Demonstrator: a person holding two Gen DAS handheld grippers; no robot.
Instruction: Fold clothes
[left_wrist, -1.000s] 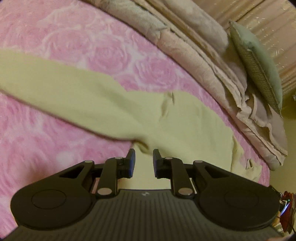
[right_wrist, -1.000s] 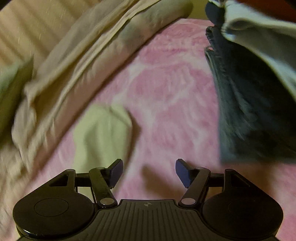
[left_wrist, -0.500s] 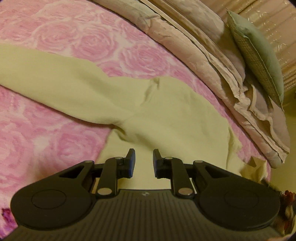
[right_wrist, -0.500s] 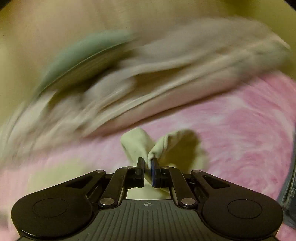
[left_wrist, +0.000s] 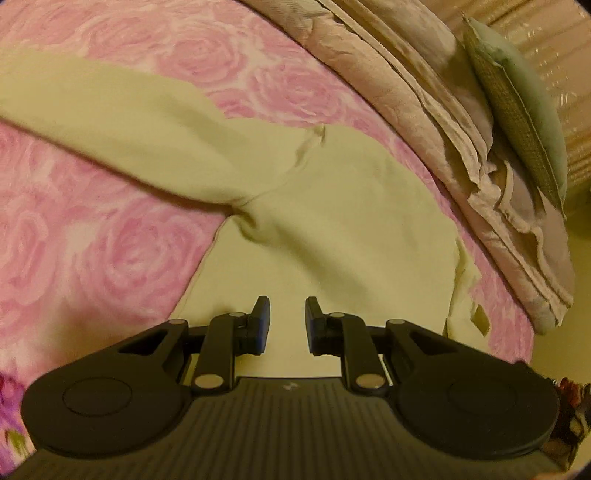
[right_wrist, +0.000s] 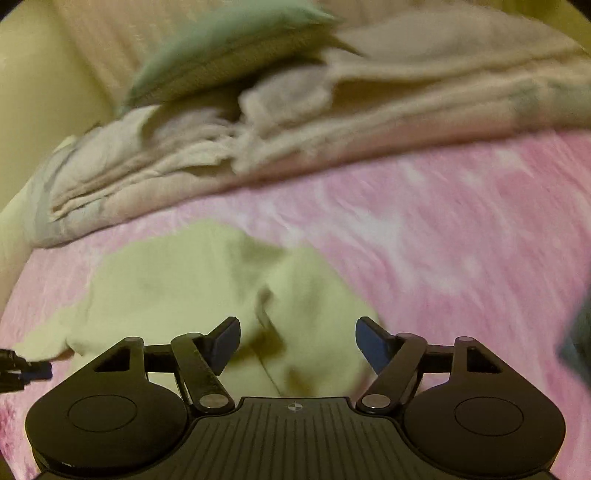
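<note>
My left tongs (left_wrist: 287, 319) stand parted, empty, above the pale yellow garment (left_wrist: 332, 229). My right tongs (right_wrist: 297, 343) are spread wide over its bunched end (right_wrist: 229, 288). Garment lies on pink rose bedspread (left_wrist: 110, 251), beside folded beige quilt (left_wrist: 424, 103).

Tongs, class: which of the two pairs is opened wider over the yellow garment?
The right tongs: their fingers are splayed far apart, while the left tongs show only a narrow gap. Neither holds the yellow garment.
</note>
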